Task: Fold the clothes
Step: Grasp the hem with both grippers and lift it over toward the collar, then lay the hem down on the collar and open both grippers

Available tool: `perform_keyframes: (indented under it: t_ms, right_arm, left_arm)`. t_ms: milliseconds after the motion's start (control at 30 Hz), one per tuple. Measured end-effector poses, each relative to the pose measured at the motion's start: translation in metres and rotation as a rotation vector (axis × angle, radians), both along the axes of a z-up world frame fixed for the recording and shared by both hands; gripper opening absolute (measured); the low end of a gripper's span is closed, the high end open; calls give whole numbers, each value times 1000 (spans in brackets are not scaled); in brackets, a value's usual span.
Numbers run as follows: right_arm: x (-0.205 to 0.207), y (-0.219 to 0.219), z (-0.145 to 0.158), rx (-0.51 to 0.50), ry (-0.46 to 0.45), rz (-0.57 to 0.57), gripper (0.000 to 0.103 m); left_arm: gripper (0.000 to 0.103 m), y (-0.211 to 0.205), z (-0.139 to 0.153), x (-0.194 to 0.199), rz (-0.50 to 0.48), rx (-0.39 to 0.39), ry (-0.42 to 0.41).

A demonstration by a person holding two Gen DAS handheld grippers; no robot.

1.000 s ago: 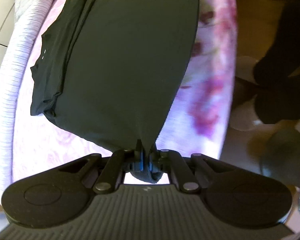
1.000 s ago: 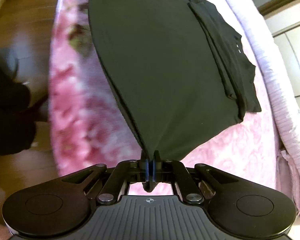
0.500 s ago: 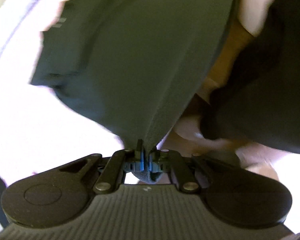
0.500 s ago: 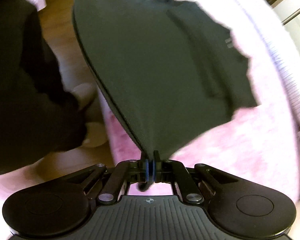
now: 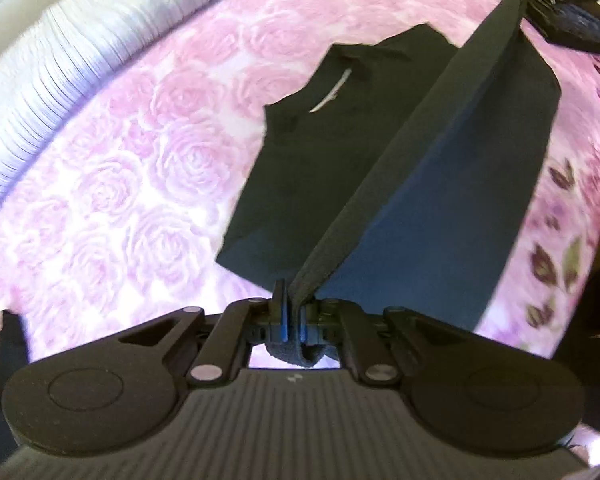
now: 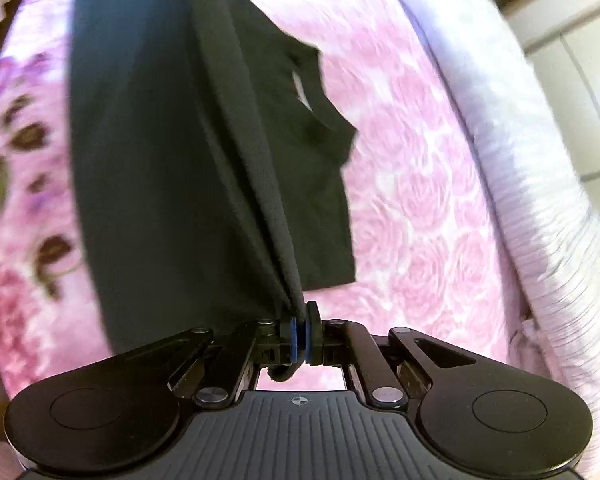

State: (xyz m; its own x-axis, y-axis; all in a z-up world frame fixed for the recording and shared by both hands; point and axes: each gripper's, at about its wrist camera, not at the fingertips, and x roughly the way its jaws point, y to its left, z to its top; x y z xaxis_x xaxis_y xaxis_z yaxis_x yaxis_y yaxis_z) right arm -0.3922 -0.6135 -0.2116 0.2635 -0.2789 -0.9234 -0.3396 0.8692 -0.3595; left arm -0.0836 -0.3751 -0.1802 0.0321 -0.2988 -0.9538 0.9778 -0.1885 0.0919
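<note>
- The left gripper [image 5: 293, 322] was clamped on one end of the hem of a black T-shirt [image 5: 432, 208]; a fold of the cloth stuck out behind the blue pads.
- The right gripper [image 6: 300, 338] was likewise pinched tight on the other end of the hem, with a small roll of fabric showing below the pads.
- In the left wrist view the right gripper [image 5: 556, 4] appeared at the top right, and the hem ran taut in a straight line between the two grippers.
- The lifted lower half of the T-shirt hung from that line down toward the bedspread [image 5: 132, 184].
- The upper half lay flat on the pink rose-patterned bedspread, neck opening and a pale label [image 5: 332, 94] facing up, sleeves already folded in.
- A white ribbed blanket [image 6: 540, 184] lay along the far edge of the bed.
- Both views were somewhat blurred.
</note>
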Motion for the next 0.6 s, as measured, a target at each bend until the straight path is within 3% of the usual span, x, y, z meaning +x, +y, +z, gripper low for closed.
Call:
perform_keyframes:
  t_ms: [267, 600]
  right_arm:
    - [77, -67, -47, 60, 93, -90, 2]
    - [126, -129, -91, 203, 116, -184, 2]
  left_arm:
    - [4, -55, -58, 72, 31, 76, 104]
    - [4, -96, -104, 102, 95, 136, 153]
